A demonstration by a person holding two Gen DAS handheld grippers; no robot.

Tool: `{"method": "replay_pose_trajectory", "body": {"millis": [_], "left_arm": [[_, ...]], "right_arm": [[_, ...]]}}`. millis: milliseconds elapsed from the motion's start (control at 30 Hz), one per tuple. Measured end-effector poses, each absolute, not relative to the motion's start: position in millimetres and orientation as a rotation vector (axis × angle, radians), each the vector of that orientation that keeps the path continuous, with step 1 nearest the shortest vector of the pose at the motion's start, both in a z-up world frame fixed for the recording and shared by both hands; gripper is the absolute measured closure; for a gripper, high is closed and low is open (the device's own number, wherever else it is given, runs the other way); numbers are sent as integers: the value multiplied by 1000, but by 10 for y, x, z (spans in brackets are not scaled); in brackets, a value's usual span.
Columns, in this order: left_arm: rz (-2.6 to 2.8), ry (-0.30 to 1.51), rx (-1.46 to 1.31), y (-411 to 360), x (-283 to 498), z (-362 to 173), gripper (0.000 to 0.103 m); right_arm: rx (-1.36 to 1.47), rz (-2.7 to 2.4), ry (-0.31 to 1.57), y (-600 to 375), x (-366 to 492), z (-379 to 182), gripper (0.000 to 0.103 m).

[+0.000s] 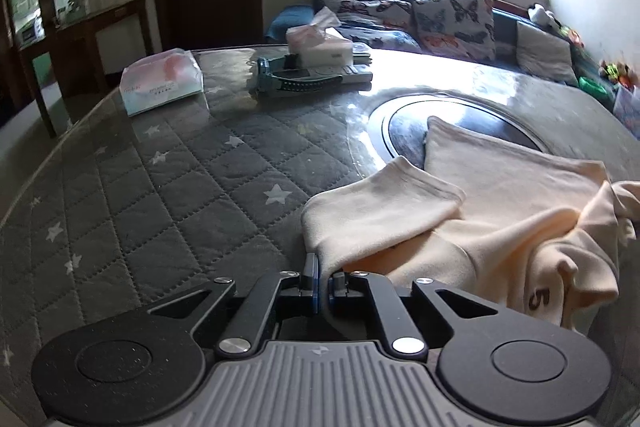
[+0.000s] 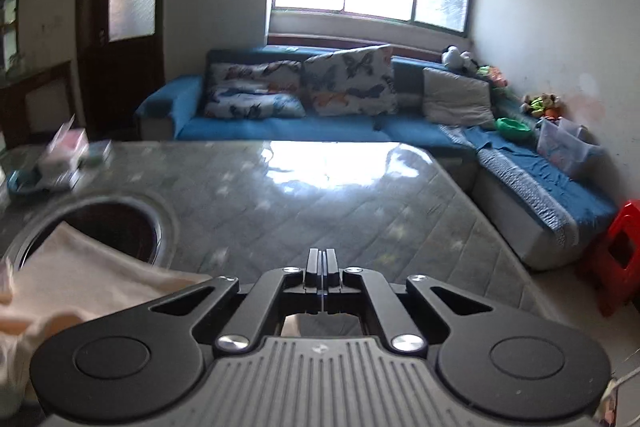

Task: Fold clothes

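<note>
A cream garment (image 1: 480,195) lies on the grey quilted table (image 1: 160,187), partly folded, with a sleeve (image 1: 380,203) laid across it and a dark "5" print at its right. My left gripper (image 1: 323,277) is shut on the garment's near edge by the sleeve. In the right wrist view the same cream garment (image 2: 80,287) lies at the lower left. My right gripper (image 2: 322,261) is shut with its fingers pressed together and nothing between them, above the bare table to the right of the garment.
A dark round inset (image 1: 460,123) sits in the table under the garment's far edge. Two tissue packs (image 1: 162,81) (image 1: 320,41) and a teal-and-black tool (image 1: 296,81) lie at the far side. A blue sofa (image 2: 360,131) and a red stool (image 2: 620,251) stand beyond.
</note>
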State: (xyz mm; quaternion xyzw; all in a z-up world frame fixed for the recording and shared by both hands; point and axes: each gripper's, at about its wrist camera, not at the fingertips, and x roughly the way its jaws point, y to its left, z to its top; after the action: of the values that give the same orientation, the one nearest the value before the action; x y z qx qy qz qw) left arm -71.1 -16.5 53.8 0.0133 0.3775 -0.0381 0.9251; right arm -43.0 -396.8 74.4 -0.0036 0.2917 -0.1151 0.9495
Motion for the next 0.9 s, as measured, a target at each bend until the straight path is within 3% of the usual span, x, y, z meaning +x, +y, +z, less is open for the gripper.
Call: {"method": "replay_pose_trajectory", "body": {"millis": [167, 233, 333, 500, 900], "left_arm": [[-104, 727, 67, -208, -831, 685, 78], [-135, 692, 88, -255, -907, 773, 71], [-223, 625, 118, -402, -1033, 922, 68], [-446, 571, 176, -874, -1156, 1013, 58], [-721, 615, 387, -1831, -1140, 618, 57]], "right_arm": [[10, -179, 671, -3888, -295, 481, 88], [31, -166, 710, -3909, -218, 360, 76], [38, -178, 751, -3906, -200, 175, 70], [93, -204, 771, -4026, -253, 49, 66], [216, -167, 790, -4154, -334, -86, 66]]}}
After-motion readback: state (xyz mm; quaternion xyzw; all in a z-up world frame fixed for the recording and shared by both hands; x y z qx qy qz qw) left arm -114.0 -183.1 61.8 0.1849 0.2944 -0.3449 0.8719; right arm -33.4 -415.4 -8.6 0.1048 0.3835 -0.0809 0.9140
